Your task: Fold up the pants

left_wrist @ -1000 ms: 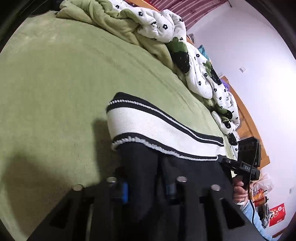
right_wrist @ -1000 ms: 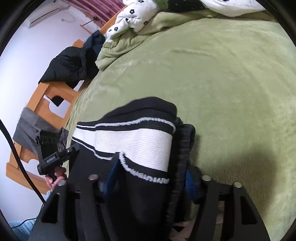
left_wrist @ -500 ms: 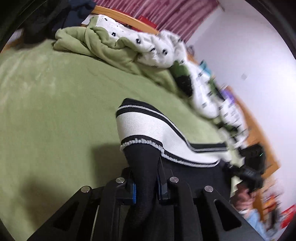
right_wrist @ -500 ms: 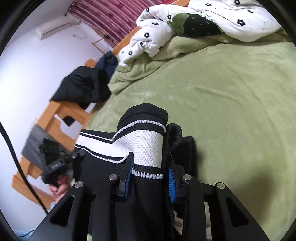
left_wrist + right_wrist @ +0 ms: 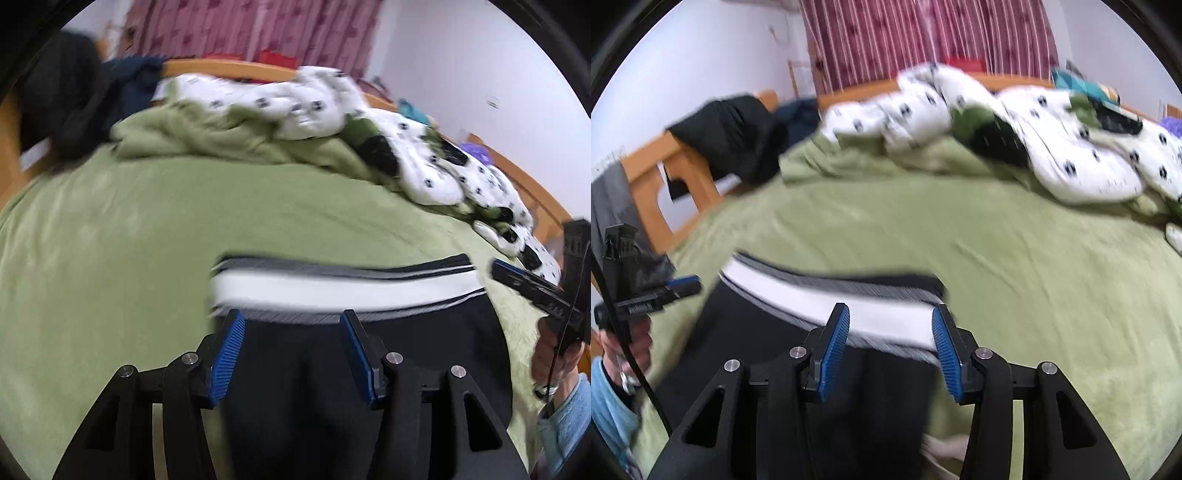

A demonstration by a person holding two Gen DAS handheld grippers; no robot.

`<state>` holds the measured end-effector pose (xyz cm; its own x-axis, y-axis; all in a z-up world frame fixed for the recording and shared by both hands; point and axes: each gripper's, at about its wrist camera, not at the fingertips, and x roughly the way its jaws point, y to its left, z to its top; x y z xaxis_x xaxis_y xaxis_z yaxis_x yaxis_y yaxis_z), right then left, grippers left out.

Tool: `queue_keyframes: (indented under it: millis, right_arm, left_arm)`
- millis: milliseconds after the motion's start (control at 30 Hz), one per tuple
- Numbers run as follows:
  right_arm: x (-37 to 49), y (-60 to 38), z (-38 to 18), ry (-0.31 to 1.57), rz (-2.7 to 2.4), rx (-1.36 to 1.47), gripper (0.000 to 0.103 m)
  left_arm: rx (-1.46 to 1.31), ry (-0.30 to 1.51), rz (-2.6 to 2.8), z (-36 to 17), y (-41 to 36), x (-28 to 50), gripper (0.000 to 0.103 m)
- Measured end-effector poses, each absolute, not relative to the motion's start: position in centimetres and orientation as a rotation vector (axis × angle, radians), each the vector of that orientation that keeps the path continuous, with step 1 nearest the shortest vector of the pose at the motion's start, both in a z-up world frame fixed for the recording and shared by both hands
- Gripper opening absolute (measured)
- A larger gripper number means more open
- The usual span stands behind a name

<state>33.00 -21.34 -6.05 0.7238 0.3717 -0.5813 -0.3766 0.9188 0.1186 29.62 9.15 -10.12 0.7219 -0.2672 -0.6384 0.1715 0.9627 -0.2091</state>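
Left gripper (image 5: 291, 354) jaws spread wide, blue pads clear of the cloth, nothing held. Right gripper (image 5: 890, 354) the same — wide apart, empty. Black pants (image 5: 295, 398) lie flat on the green bedspread (image 5: 110, 229) just ahead of both claws, white striped waistband (image 5: 343, 291) stretched across the far edge. Frames motion-blurred. Beyond the pants, bare bedspread, then a rumpled white floral duvet (image 5: 1052, 147) with green lining bunched at the far side. Dark jacket (image 5: 731, 133) draped on the wooden bed frame (image 5: 650, 177) — maroon curtain (image 5: 923, 37) behind.
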Motion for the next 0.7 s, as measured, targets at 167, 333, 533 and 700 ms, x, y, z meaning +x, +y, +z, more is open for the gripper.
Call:
queue_keyframes:
  millis: [167, 333, 533, 700]
  right_arm:
    - [37.7, -18.3, -11.6, 0.726, 0.285, -0.170, 0.031]
    - [39.7, -18.4, -11.4, 0.757, 0.292, -0.146, 0.030]
    - [37.8, -18.6, -9.6, 0.774, 0.291, -0.132, 0.030]
    - [30.9, -21.2, -8.9, 0.794, 0.384, -0.032, 0.030]
  left_arm:
    - [-0.033, 0.830, -0.112, -14.5, 6.9, 35.2, 0.051]
    - [-0.091, 0.842, -0.103, -14.7, 7.6, 36.5, 0.049]
    - [-0.113, 0.923, -0.212, -13.6, 6.5, 33.5, 0.053]
    - [0.004, 0.915, -0.290, -13.5, 4.0, 24.9, 0.055]
